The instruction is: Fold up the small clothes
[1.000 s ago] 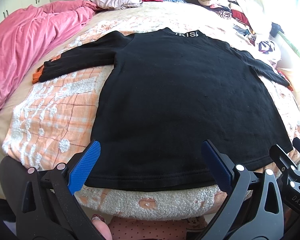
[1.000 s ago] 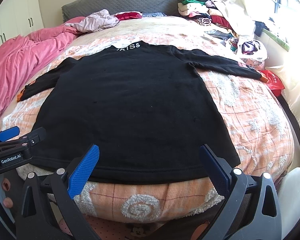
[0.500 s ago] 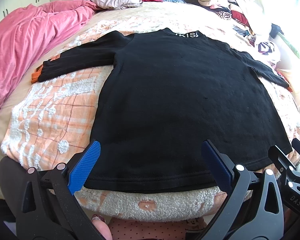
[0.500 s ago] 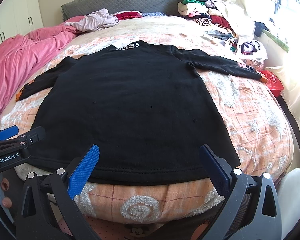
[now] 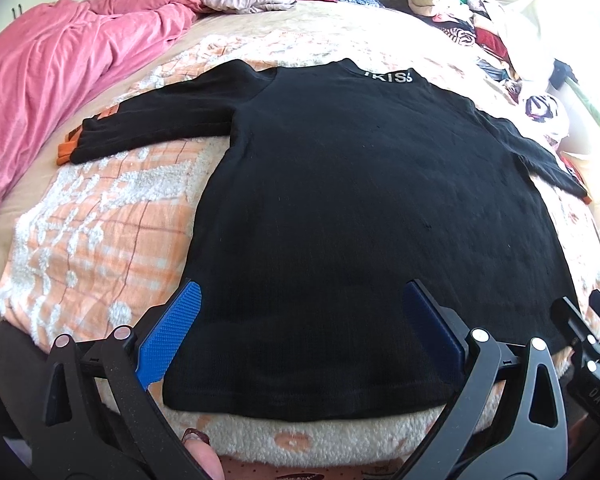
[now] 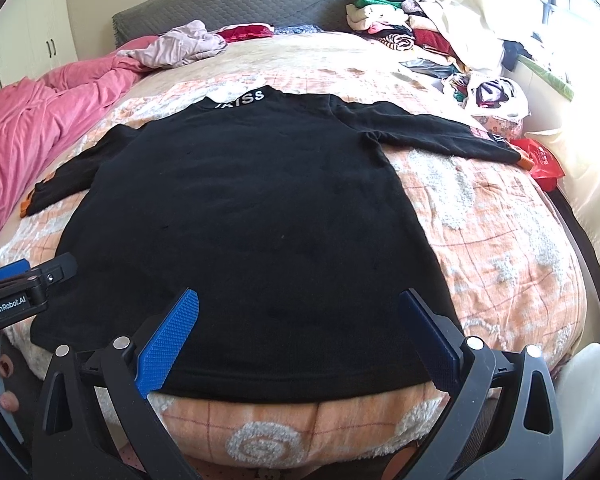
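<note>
A black long-sleeved top (image 5: 364, 216) is seen spread flat, back up, on an orange-and-white patterned blanket (image 5: 100, 232) covering a bed, its collar at the far side and its hem at the near edge, with both sleeves stretched out to left and right. The left gripper (image 5: 300, 332) is held wide apart above the near hem, gripping nothing, and the right gripper (image 6: 298, 336) is likewise spread and empty over the hem's right half. No fold appears to have been made yet. A pink duvet (image 5: 48, 72) is bunched along the left side, and a pile of clothes (image 6: 412, 36) is heaped at the far right. Trouble is judged most likely at the first pick-up: the hem lies at the very lip of the mattress, so a shallow pinch could catch only the upper layer, or snag the fluffy blanket beneath and lift it along with the top. The fabric looks soft and limp, so an uneven lift by the two tools could skew the fold or drag a sleeve out of line. The right cuff (image 6: 512, 152) rests near a red bag (image 6: 542, 162), which might be disturbed if that sleeve is swept inward.
</note>
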Demonstrator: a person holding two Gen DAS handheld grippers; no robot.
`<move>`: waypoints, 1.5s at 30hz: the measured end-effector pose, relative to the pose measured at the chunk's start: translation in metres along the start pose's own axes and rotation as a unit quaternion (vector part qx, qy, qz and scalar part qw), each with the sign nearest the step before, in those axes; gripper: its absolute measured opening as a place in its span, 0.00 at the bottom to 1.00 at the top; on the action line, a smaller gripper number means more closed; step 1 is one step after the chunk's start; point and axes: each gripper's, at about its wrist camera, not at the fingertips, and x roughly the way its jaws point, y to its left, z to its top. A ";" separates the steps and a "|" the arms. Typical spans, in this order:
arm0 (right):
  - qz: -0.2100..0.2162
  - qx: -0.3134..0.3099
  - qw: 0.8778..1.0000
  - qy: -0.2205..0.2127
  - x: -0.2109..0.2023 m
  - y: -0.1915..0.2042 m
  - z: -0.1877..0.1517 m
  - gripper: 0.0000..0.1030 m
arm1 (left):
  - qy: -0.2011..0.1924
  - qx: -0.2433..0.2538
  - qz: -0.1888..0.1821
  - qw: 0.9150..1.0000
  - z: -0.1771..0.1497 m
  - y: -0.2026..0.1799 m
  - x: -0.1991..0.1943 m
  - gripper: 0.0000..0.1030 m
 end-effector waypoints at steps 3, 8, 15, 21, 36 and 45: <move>-0.008 0.003 1.000 -0.001 0.008 -0.006 0.010 0.96 | 0.000 -0.006 0.007 1.000 0.009 0.003 0.008 0.92; -0.019 0.017 1.000 0.007 0.028 -0.020 0.027 0.96 | 0.003 -0.011 0.018 1.000 0.027 0.002 0.024 0.92; -0.032 0.037 0.999 0.015 0.055 -0.043 0.054 0.96 | 0.009 -0.006 0.024 1.000 0.051 -0.005 0.045 0.92; -0.046 0.055 0.997 0.016 0.076 -0.063 0.080 0.96 | 0.007 0.007 0.028 1.000 0.074 -0.018 0.063 0.92; -0.100 0.148 0.984 0.029 0.128 -0.146 0.120 0.96 | -0.015 0.057 0.022 0.998 0.125 -0.065 0.093 0.92; -0.143 0.198 0.968 0.053 0.154 -0.194 0.137 0.96 | -0.013 0.074 0.024 0.997 0.145 -0.086 0.115 0.92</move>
